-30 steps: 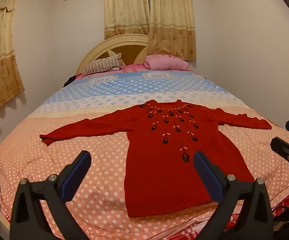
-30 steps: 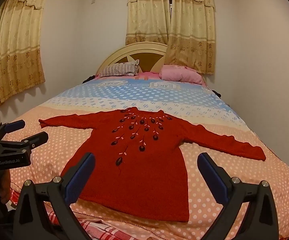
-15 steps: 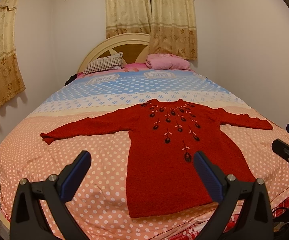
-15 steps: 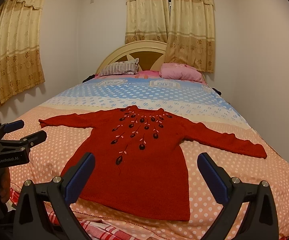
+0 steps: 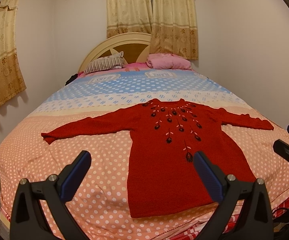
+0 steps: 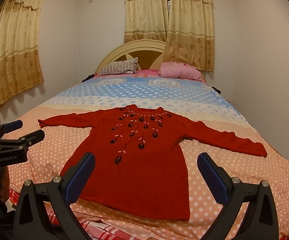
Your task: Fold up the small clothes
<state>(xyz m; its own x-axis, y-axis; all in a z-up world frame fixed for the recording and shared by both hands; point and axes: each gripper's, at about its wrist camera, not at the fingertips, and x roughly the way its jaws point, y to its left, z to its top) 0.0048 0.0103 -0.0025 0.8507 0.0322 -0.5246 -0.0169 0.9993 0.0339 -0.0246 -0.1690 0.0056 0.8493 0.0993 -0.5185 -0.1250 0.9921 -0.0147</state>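
A small red knitted sweater [image 5: 176,156] with dark embroidered flowers lies flat on the bed, face up, both sleeves spread out sideways; it also shows in the right wrist view [image 6: 144,160]. My left gripper [image 5: 142,172] is open and empty, held above the foot of the bed near the sweater's lower left hem. My right gripper [image 6: 145,174] is open and empty, above the hem's middle. Each gripper shows at the edge of the other's view: the right one [image 5: 288,144], the left one [image 6: 18,132].
The bed [image 5: 54,160] has a pink, cream and blue dotted cover. A striped pillow [image 5: 106,64] and a pink pillow [image 5: 168,63] lie by the headboard. Walls with curtains stand close on the left and behind; a plain wall is on the right.
Both grippers have drifted slightly, so the sweater sits a little differently in each view. The sweater itself has not moved and both grippers stay open.
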